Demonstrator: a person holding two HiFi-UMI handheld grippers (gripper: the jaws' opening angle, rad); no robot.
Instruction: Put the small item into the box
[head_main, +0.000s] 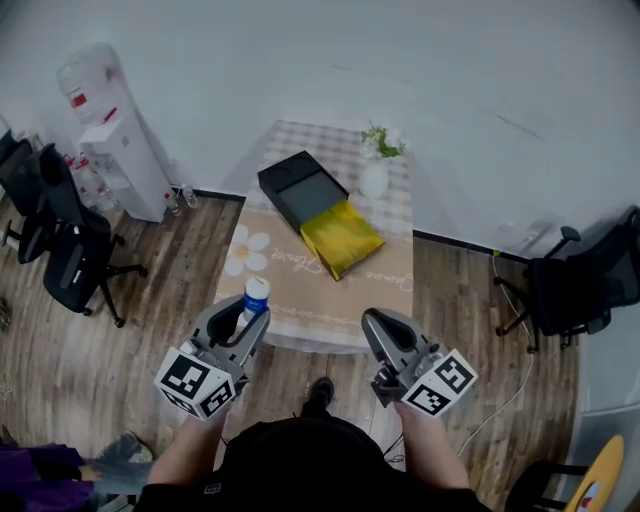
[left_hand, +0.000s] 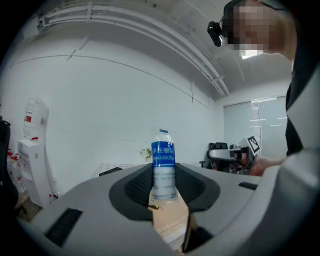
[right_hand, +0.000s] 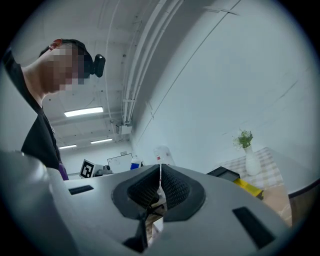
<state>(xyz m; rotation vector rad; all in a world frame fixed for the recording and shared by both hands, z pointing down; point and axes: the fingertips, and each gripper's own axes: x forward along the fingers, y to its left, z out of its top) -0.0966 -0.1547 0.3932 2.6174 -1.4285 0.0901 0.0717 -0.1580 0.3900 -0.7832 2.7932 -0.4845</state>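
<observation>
My left gripper (head_main: 247, 322) is shut on a small white bottle (head_main: 255, 298) with a blue label, held upright in front of the table's near edge. The left gripper view shows the bottle (left_hand: 163, 167) clamped between the two dark pads. My right gripper (head_main: 377, 331) is shut with nothing in it; its pads (right_hand: 170, 187) meet. On the table (head_main: 380, 282) lies the black box (head_main: 300, 188), open at the far side, with its gold lid (head_main: 341, 236) leaning against its near end. The box (right_hand: 224, 173) shows small in the right gripper view.
A white vase with green sprigs (head_main: 376, 166) stands right of the box. A water dispenser (head_main: 115, 135) and black office chairs (head_main: 70, 240) are at the left, another chair (head_main: 575, 285) at the right. The person's shoe (head_main: 319, 394) is on the wood floor below the table.
</observation>
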